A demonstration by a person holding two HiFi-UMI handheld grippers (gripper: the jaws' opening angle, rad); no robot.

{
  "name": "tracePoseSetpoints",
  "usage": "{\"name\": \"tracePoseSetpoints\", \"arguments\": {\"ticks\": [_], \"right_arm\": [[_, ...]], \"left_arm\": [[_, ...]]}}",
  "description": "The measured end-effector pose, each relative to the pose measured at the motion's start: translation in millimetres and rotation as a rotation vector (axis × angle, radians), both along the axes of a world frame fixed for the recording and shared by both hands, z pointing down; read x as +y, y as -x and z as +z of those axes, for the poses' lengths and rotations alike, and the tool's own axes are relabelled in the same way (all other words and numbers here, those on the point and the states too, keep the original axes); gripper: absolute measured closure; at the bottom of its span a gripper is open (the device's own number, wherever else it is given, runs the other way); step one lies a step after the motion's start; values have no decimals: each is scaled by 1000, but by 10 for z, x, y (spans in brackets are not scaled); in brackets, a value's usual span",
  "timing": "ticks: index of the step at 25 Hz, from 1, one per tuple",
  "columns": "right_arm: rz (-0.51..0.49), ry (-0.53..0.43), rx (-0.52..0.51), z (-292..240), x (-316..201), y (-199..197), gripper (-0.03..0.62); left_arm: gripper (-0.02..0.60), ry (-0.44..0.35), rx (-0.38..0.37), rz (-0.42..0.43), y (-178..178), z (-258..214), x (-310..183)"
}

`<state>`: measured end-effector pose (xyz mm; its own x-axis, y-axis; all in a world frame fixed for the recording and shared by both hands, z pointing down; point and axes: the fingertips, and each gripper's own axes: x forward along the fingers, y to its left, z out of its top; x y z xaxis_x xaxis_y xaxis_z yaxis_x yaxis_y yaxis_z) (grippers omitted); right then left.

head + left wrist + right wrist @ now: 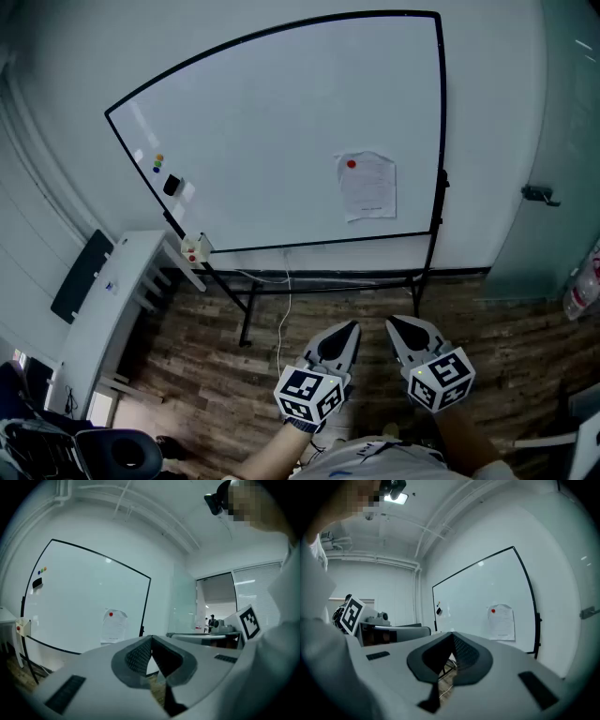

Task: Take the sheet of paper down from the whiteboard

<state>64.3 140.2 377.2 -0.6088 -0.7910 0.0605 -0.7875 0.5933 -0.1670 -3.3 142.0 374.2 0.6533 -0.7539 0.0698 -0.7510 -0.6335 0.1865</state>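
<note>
A white sheet of paper (367, 186) hangs on the whiteboard (281, 122), pinned near its top by a red magnet (352, 164), low on the board's right side. The same sheet of paper (113, 626) shows in the left gripper view, and the sheet of paper (502, 621) in the right gripper view. My left gripper (351, 326) and right gripper (394, 322) are held side by side over the floor, well short of the board, both pointing toward it. Each is shut with its tips together and nothing between them.
The whiteboard stands on a black frame (424, 272) with legs on the wooden floor (234, 375). Coloured magnets (157, 163) and a black eraser (172, 185) sit on its left side. A white desk (112, 309) stands at the left; a cable (284, 309) hangs down by the frame.
</note>
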Motion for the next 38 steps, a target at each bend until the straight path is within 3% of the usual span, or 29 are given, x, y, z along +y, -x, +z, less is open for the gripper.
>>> {"name": "tracePoseSetpoints", "arguments": {"ticks": [13,21,27,38], "right_arm": [[-41,-16,-17,-18,6,-263,582],[-48,-44,-64,-35,-126,-648,580],[-30,-61,-81,-112,-190,-879,580],[2,-49,-39,-25,-727,-896,580]], "left_arm": [[568,3,-9,-18,-297,8,4],[568,-3,-40,-109,-280,26,-241],[568,-16,-65,-130,-408,-26,-298],[568,-21,-44,-108,-443,43,-957]]}}
